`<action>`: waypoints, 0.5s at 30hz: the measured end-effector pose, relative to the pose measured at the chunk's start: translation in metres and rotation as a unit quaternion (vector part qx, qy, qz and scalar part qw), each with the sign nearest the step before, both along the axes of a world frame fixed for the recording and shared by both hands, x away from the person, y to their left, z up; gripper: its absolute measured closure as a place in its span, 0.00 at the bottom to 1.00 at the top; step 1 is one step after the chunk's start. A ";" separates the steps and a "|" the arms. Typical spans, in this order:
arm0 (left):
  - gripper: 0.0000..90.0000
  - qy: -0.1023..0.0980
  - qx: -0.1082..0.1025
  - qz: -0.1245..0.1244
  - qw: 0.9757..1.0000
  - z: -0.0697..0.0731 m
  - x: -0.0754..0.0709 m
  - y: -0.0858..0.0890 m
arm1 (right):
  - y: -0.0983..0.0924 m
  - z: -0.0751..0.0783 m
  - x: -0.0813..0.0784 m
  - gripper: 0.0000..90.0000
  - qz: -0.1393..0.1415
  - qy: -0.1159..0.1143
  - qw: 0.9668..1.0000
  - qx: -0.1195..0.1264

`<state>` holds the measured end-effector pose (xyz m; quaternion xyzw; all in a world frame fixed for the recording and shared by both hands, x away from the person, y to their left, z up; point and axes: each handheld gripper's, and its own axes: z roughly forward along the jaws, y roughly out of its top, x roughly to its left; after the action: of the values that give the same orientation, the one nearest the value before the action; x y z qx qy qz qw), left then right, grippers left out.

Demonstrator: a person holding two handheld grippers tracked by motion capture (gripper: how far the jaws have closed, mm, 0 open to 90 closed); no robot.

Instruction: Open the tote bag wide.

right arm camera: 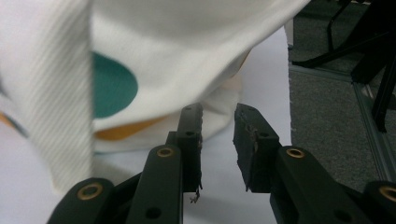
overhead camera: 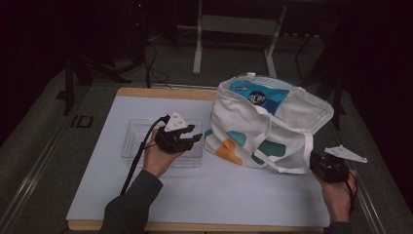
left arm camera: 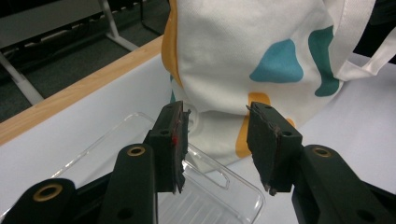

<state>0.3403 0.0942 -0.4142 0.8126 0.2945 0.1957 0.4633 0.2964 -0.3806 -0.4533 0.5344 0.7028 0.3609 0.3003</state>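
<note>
Bag mid-table, grippers flanking, jaws apart

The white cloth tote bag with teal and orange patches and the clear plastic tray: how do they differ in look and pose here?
The white cloth tote bag with teal and orange patches is opaque and soft, slumped with its mouth gaping; the clear plastic tray is see-through, rigid and lies flat. The bag holds a blue packet; the tray looks empty. The left gripper hovers over the tray, while the right gripper points at the bag. Both rest on the white table mat.
</note>
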 end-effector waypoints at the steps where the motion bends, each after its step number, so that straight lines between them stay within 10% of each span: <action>1: 0.63 0.001 -0.001 0.000 1.000 0.000 0.001 0.000 | -0.001 0.001 0.002 0.79 -0.002 0.001 1.000 0.000; 15: 0.61 -0.003 0.006 -0.002 1.000 0.002 0.013 -0.011 | -0.009 0.005 0.033 0.60 -0.021 -0.003 0.999 0.050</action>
<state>0.3534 0.0830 -0.4124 0.8154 0.2901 0.1993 0.4596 0.3295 -0.3898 -0.4481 0.5623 0.6718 0.3910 0.2822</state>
